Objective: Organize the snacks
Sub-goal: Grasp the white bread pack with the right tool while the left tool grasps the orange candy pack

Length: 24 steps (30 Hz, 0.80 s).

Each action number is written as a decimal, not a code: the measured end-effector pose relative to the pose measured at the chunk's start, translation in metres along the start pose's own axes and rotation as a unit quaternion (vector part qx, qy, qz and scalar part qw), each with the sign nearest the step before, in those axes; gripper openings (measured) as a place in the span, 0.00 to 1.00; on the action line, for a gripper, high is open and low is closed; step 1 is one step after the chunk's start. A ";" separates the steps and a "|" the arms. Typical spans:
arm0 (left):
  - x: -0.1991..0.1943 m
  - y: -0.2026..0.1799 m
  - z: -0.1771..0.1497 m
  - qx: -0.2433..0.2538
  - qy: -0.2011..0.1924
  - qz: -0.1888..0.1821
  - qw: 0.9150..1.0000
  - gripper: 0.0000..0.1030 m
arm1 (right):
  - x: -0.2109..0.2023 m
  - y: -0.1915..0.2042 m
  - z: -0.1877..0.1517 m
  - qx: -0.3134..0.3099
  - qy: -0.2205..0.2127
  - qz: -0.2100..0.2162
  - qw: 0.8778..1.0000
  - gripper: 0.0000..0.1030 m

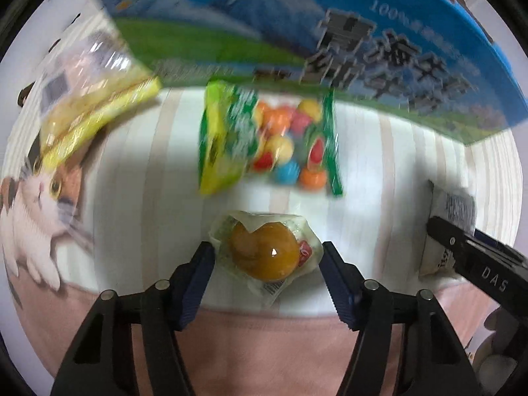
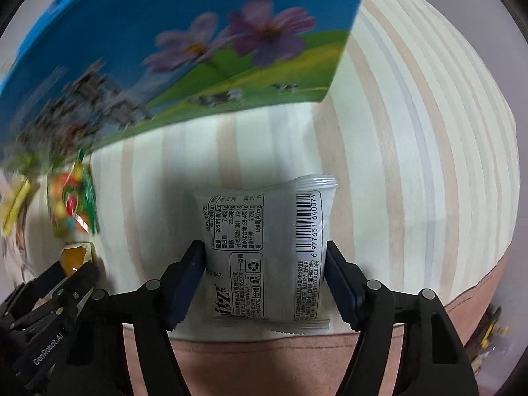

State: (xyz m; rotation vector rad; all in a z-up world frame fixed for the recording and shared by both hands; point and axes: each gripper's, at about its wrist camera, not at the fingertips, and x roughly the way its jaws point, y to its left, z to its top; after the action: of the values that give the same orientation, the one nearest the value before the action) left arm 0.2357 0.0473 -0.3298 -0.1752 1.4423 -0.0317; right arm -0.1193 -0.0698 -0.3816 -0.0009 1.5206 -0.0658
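Observation:
A clear-wrapped orange jelly cup (image 1: 260,257) lies on the striped cloth near its front edge. My left gripper (image 1: 267,259) points down over it, with a blue pad touching the wrapper on each side. A white snack packet (image 2: 264,231), its barcode and nutrition print facing up, sits between the pads of my right gripper (image 2: 265,270), and both pads rest against its sides. The left wrist view shows that packet (image 1: 455,208) at the right, under the other gripper's dark finger. Just behind the jelly cup lies a green bag of coloured candy balls (image 1: 274,142).
A big blue carton (image 1: 297,33) printed with mountains and meadow stands close behind the snacks; it also fills the upper left of the right wrist view (image 2: 165,49). A yellow clear packet (image 1: 92,105) lies at the left, above a cat picture (image 1: 43,204). The striped cloth (image 2: 412,165) stretches right.

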 end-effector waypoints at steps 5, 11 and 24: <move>-0.002 0.009 -0.036 -0.003 0.014 -0.003 1.000 0.61 | 0.001 0.004 -0.025 -0.014 0.017 0.028 0.999 0.70; 0.003 0.023 -0.067 -0.020 0.030 -0.022 0.999 0.65 | 0.002 0.012 -0.057 -0.016 0.041 0.059 0.997 0.70; 0.010 0.046 -0.053 -0.053 0.052 -0.055 0.996 0.67 | 0.032 0.008 -0.060 -0.008 0.043 0.055 0.998 0.71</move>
State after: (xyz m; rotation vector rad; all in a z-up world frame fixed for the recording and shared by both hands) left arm 0.1811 0.0864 -0.3527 -0.3438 1.5377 -0.0558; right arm -0.1777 -0.0604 -0.4173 0.0737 1.6053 0.0346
